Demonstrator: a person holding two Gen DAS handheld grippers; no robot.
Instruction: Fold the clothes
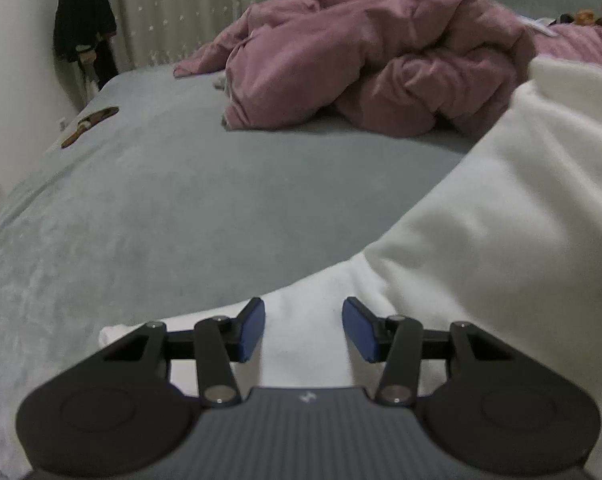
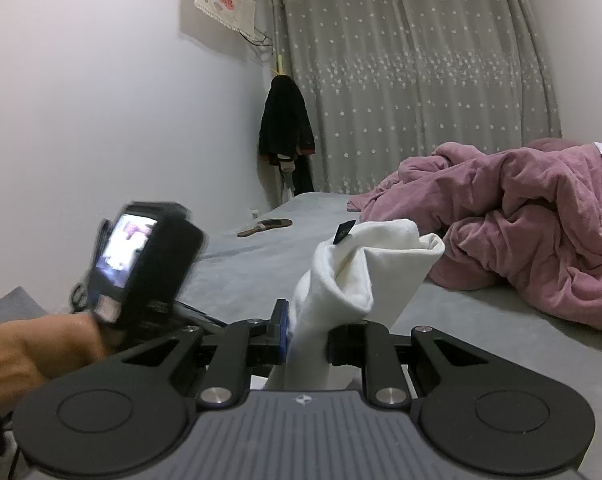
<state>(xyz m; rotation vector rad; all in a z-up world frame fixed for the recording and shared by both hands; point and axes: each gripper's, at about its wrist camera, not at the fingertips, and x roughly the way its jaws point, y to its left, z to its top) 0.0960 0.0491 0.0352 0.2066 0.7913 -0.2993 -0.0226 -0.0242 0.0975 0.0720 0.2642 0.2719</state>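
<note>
A white garment (image 1: 481, 216) lies across the grey bed (image 1: 181, 208), rising toward the right edge of the left wrist view. My left gripper (image 1: 303, 328) hovers over its lower edge, open, with white cloth showing between the blue pads but not pinched. In the right wrist view my right gripper (image 2: 307, 336) is shut on a bunched fold of the white garment (image 2: 365, 268), which stands up above the fingers with a small black tag (image 2: 344, 232) at its top. The other hand-held gripper (image 2: 141, 264) is blurred at the left, held by a hand (image 2: 33, 352).
A crumpled pink duvet (image 1: 361, 68) fills the back of the bed, also in the right wrist view as the pink duvet (image 2: 533, 224). A brown hairbrush (image 1: 89, 126) lies near the left edge. A dark coat (image 2: 287, 124) hangs in the corner by grey star-patterned curtains (image 2: 421, 80).
</note>
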